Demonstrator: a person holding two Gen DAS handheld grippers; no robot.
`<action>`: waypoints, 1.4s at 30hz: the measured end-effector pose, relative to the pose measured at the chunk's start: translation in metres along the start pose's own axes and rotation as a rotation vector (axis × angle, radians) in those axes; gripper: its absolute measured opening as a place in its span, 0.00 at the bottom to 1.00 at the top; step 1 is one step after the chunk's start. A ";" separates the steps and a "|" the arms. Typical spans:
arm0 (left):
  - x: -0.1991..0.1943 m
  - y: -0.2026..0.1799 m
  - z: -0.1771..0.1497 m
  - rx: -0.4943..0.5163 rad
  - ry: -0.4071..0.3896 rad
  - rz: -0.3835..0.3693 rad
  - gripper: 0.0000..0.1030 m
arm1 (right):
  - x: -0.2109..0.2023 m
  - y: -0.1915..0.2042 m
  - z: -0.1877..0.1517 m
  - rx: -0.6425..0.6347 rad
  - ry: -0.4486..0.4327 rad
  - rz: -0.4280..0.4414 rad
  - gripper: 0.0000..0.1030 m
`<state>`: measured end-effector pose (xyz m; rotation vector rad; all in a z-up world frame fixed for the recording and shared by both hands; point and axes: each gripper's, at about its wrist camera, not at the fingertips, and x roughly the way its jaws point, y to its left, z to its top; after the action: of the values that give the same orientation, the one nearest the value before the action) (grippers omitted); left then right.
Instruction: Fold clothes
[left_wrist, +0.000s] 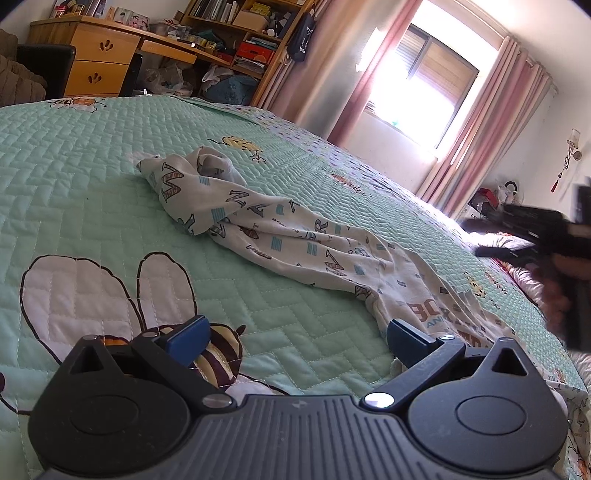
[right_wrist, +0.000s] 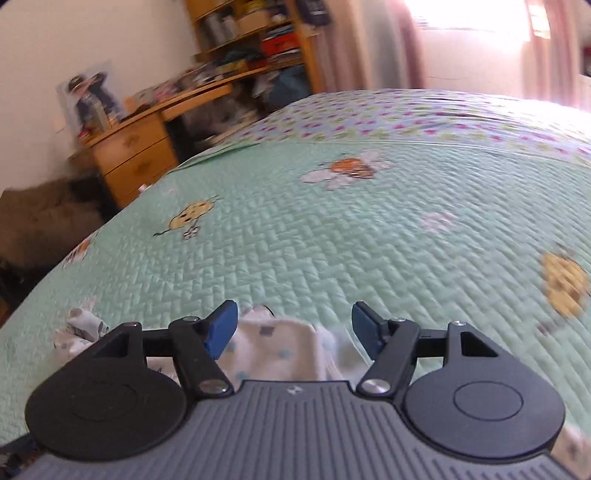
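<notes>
Your printed garment (left_wrist: 280, 236) is lying crumpled across the middle of the green quilt (left_wrist: 92, 177). Both the left gripper (left_wrist: 295, 336) and the right gripper (right_wrist: 291, 328) are wide open and holding nothing. Grab one bunched layer and you'll probably just drag the whole heap instead of spreading it.

1. Daylight is pouring through the window (left_wrist: 424, 74), blowing out the pane and washing out the curtains (left_wrist: 491, 122).
2. The left wrist view is staying sharp, except for the blurred right gripper (left_wrist: 524, 236).
3. The right wrist view is smearing with motion blur.
4. Fisheye distortion is bending the bed (right_wrist: 332, 240) and darkening the corners.
</notes>
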<state>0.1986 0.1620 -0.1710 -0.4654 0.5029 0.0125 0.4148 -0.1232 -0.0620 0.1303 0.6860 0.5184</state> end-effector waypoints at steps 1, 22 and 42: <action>0.000 0.000 0.000 0.001 0.000 0.000 0.99 | -0.023 -0.002 -0.012 0.014 -0.016 -0.006 0.68; -0.031 -0.077 -0.049 0.260 0.122 -0.188 0.96 | -0.185 0.027 -0.264 0.187 -0.057 -0.169 0.78; -0.107 -0.098 -0.046 0.314 0.064 -0.113 0.17 | -0.243 -0.001 -0.278 0.363 -0.241 -0.081 0.61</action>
<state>0.0957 0.0650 -0.1143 -0.1864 0.5295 -0.1878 0.0804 -0.2598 -0.1377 0.4959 0.5413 0.2900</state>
